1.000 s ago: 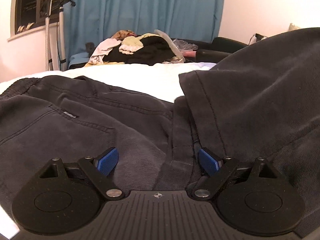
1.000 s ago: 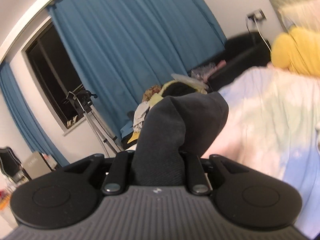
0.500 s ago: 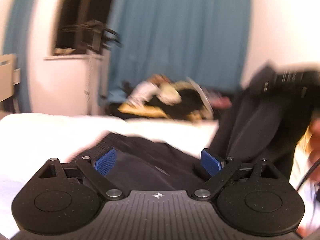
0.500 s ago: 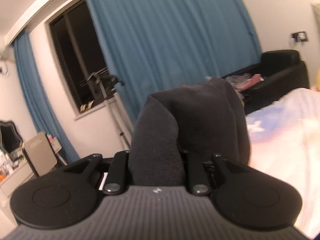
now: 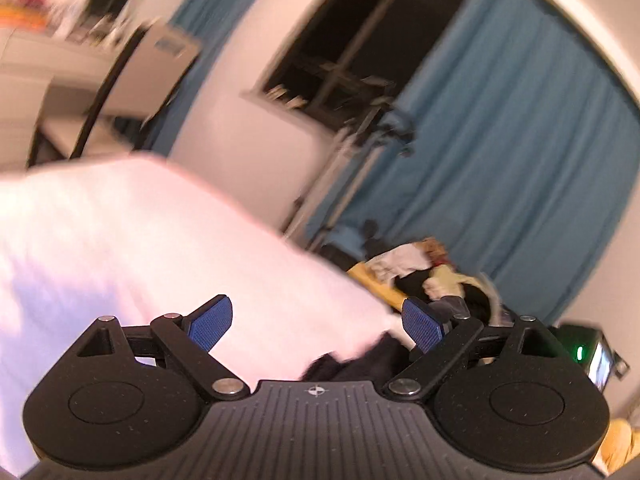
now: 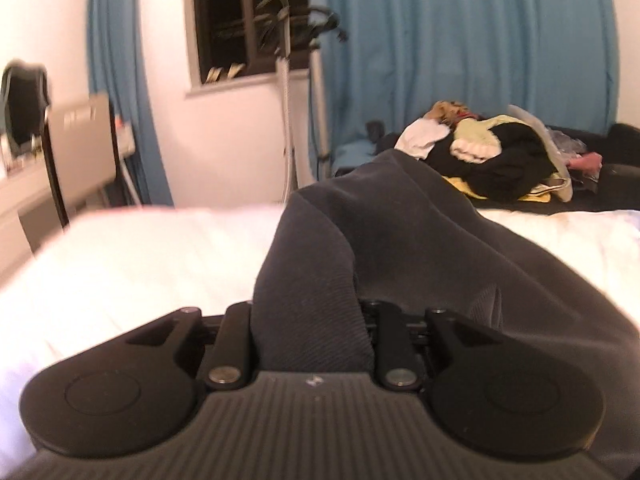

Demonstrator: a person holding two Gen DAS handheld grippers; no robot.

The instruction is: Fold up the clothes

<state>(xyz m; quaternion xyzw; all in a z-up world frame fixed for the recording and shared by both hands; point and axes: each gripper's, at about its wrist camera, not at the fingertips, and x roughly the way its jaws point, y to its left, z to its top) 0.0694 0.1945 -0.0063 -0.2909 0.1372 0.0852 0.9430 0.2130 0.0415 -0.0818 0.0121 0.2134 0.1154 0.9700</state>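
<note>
A dark charcoal garment (image 6: pixel 400 248) of soft ribbed cloth is bunched into thick rounded folds, rising in a hump and draping off toward four o'clock over the white bed (image 6: pixel 160 264). In the left wrist view only a small black scrap of it (image 5: pixel 360 360) shows, at the bed's edge. At one o'clock, well apart, sits a heap of unfolded clothes (image 6: pixel 492 156), black, white and pale yellow.

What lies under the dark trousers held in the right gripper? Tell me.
The white bed sheet lies under the dark trousers, which bunch between the opening jaws of the right gripper. The cloth hides whatever lies directly under it.
</note>
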